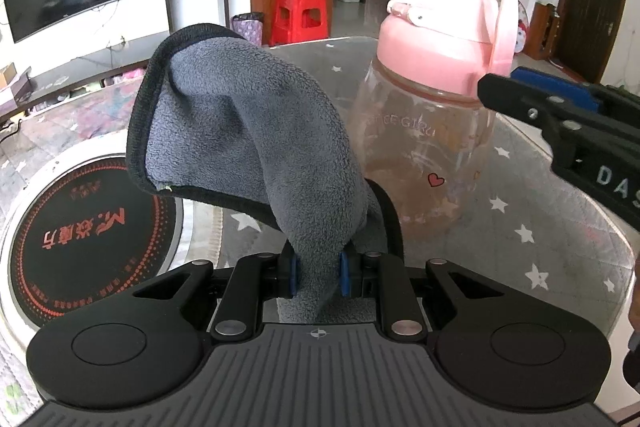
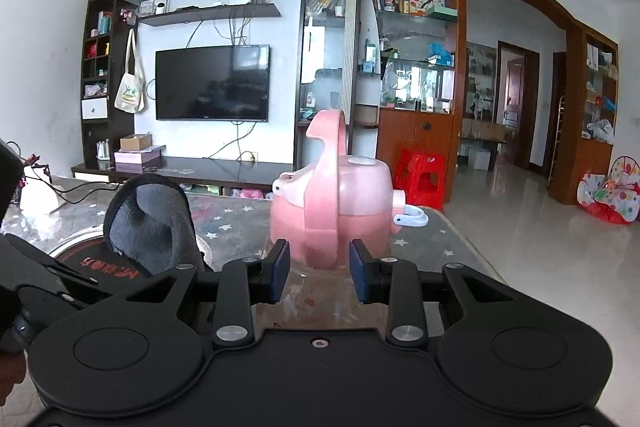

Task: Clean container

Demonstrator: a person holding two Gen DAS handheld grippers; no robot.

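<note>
Up close, the left gripper point(image 1: 316, 277) is clamped on a grey cloth point(image 1: 244, 131). Right gripper point(image 2: 319, 273) sits with jaws apart around the pink-lidded bottle point(image 1: 424, 143), standing on the star-print table point(image 1: 560, 227). Looks like wiping hasn't really begun; cloth isn't touching the bottle.

The grey cloth point(image 1: 248, 131) clamped in the left gripper point(image 1: 316, 275) stands up tall and blocks most of the way ahead on that side, leaving only a narrow gap between its right fold and the bottle point(image 1: 432, 115). To the bottle's right the right gripper point(image 2: 318, 273) closes off the approach (its parted fingers flank the bottle's pink lid point(image 2: 332, 203)). Starred tabletop point(image 1: 520, 239) lies bare in front of the bottle, and the round cooktop point(image 1: 80, 239) sits flat at left.
</note>
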